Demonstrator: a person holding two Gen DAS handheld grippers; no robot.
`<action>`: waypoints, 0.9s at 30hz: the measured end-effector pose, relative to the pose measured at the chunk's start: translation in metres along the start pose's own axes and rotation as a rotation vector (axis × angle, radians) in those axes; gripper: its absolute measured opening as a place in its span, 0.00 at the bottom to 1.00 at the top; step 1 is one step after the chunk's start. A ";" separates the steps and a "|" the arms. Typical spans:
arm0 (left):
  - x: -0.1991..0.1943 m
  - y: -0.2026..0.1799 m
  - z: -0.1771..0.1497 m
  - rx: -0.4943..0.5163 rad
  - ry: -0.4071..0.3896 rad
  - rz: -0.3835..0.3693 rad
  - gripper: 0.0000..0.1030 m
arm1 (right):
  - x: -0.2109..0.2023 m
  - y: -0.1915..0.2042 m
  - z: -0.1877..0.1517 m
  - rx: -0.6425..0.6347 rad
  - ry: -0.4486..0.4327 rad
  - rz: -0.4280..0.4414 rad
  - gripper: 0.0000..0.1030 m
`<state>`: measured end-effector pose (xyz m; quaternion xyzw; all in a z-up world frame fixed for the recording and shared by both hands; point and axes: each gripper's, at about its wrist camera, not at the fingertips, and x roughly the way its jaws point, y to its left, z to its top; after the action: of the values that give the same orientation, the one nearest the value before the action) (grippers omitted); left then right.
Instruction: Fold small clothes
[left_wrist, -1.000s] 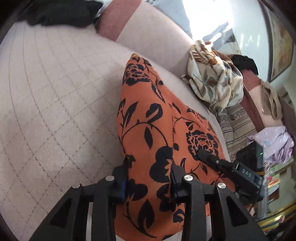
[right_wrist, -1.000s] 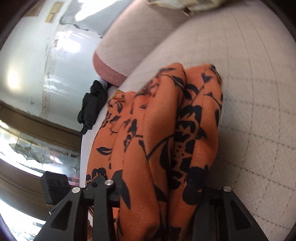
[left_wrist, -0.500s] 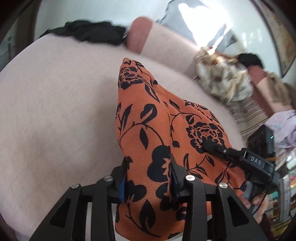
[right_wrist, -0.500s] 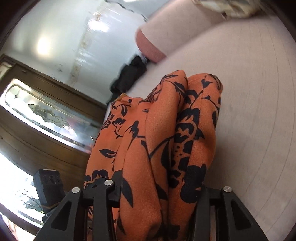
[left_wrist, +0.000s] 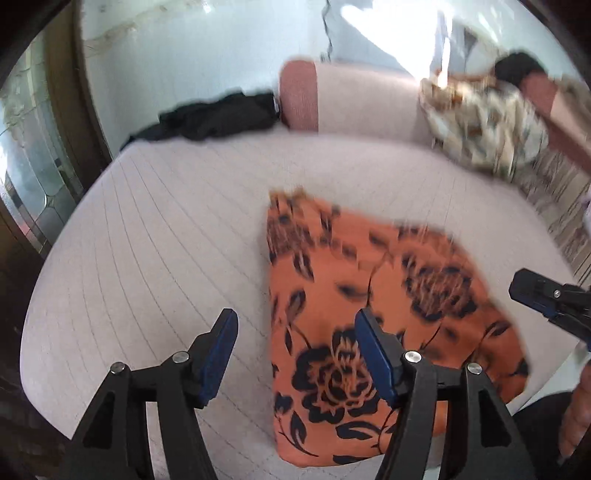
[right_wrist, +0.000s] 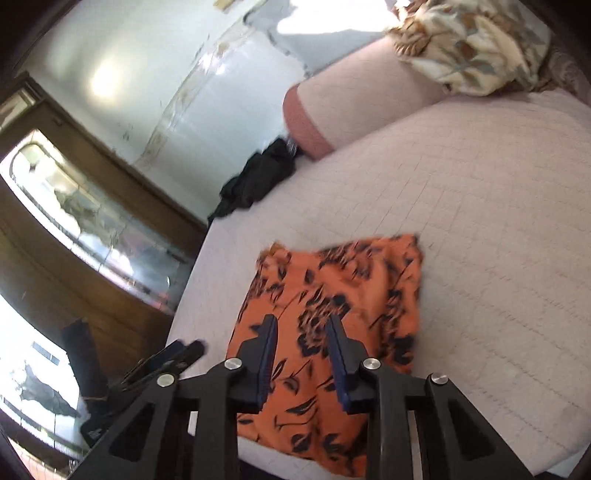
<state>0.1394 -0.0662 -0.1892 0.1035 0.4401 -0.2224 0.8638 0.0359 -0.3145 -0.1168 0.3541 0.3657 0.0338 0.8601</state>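
Orange floral cloth (left_wrist: 369, 314) lay folded into a rough rectangle on the quilted bed (left_wrist: 147, 240), near the front edge, and neither claw had hold of it. Left gripper (left_wrist: 295, 354) was spread wide, one finger over bare quilt and the other over the cloth's near half, apparently hovering, though I couldn't tell if a tip brushed it. Right gripper (right_wrist: 301, 350) was parted more narrowly above the cloth's near-left part, nothing between its pads. My read: thin, light, floppy fabric, probably a bit slick, so it would sag and slide out of shape if lifted from the middle. Stacked layers could also shear apart, so I'd pinch through all of them at a corner or along a folded edge, one claw per corner, and drag low rather than lift high. Black garment (left_wrist: 218, 118) by the bolster (left_wrist: 351, 99) and a patterned pile (right_wrist: 472, 44) sat well apart from it.
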 end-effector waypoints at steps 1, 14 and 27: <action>0.015 -0.005 -0.006 0.017 0.058 0.019 0.65 | 0.017 -0.003 -0.007 0.018 0.059 -0.011 0.28; -0.103 -0.010 -0.003 -0.001 -0.237 0.077 0.83 | -0.044 0.041 -0.035 -0.186 0.004 -0.184 0.13; -0.211 -0.020 -0.009 -0.020 -0.433 0.240 0.91 | -0.121 0.098 -0.049 -0.326 -0.162 -0.343 0.32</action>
<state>0.0147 -0.0187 -0.0245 0.0964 0.2317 -0.1310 0.9591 -0.0643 -0.2508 -0.0047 0.1450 0.3402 -0.0827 0.9254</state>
